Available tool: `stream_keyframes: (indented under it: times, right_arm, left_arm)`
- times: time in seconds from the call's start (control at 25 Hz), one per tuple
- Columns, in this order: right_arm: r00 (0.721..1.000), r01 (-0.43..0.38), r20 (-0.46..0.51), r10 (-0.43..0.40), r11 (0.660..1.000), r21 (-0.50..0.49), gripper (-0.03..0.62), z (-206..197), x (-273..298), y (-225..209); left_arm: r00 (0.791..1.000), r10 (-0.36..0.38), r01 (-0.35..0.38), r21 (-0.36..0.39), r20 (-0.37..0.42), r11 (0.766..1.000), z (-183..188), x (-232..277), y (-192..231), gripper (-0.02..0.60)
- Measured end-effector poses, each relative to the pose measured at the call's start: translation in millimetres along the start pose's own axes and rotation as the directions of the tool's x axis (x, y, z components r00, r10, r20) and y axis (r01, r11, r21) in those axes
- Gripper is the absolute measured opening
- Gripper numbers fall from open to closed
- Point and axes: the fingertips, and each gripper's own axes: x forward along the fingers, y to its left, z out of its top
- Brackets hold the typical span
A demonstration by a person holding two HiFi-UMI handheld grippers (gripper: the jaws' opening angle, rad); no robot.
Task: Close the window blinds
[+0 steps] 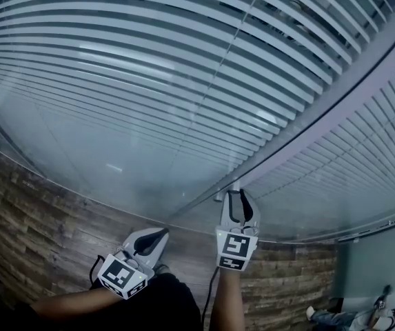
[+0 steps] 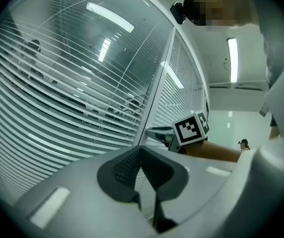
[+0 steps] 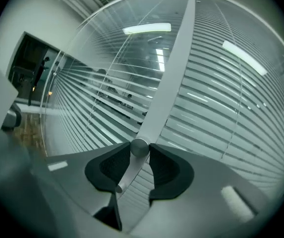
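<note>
White slatted blinds (image 1: 149, 67) hang behind glass on both sides of a pale upright frame bar (image 1: 335, 109). On that bar (image 3: 171, 73) sits a small round metal knob (image 3: 140, 147) with a thin stem. My right gripper (image 3: 140, 150) has its two dark pads against either side of the knob. From the head view, the right gripper (image 1: 235, 193) reaches up to the bar. My left gripper (image 1: 164, 232) hangs lower and to the left, away from the glass. Its jaws (image 2: 142, 150) meet at the tips with nothing in them. The slats (image 2: 57, 113) stand partly open.
Wood-pattern floor (image 1: 32, 233) lies below the glass. A person's legs and shoes (image 1: 362, 316) show at the bottom right. A dark doorway (image 3: 32, 68) stands far left in the right gripper view. The right gripper's marker cube (image 2: 191, 128) shows in the left gripper view.
</note>
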Motion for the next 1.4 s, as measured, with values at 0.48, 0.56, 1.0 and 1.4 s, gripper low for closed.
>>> stream_keyframes:
  times: [0.48, 0.56, 1.0, 1.4]
  right_arm:
    - [0.998, -0.042, 0.061, 0.029, 0.971, 0.236, 0.155, 2.1, -3.1, -1.2]
    - [0.993, -0.070, 0.111, 0.026, 0.907, 0.415, 0.161, 0.2, -5.6, -5.6]
    - [0.989, -0.027, 0.126, -0.075, 0.749, 0.662, 0.129, -1.1, -3.4, -13.2]
    - [0.993, 0.006, 0.097, -0.067, 0.849, 0.528, 0.124, 0.4, -2.4, -11.8]
  left_arm:
    - [1.000, -0.026, 0.026, 0.007, 0.007, 1.000, 2.1, -3.3, -2.0, 0.000]
    - [1.000, -0.025, 0.025, -0.002, 0.010, 1.000, 2.4, -3.8, -0.7, 0.000]
    - [0.999, -0.037, 0.038, -0.008, 0.020, 0.999, 2.2, -3.9, -1.0, 0.000]
    - [0.999, -0.027, 0.028, -0.019, 0.031, 0.999, 6.1, -4.8, 9.2, 0.000]
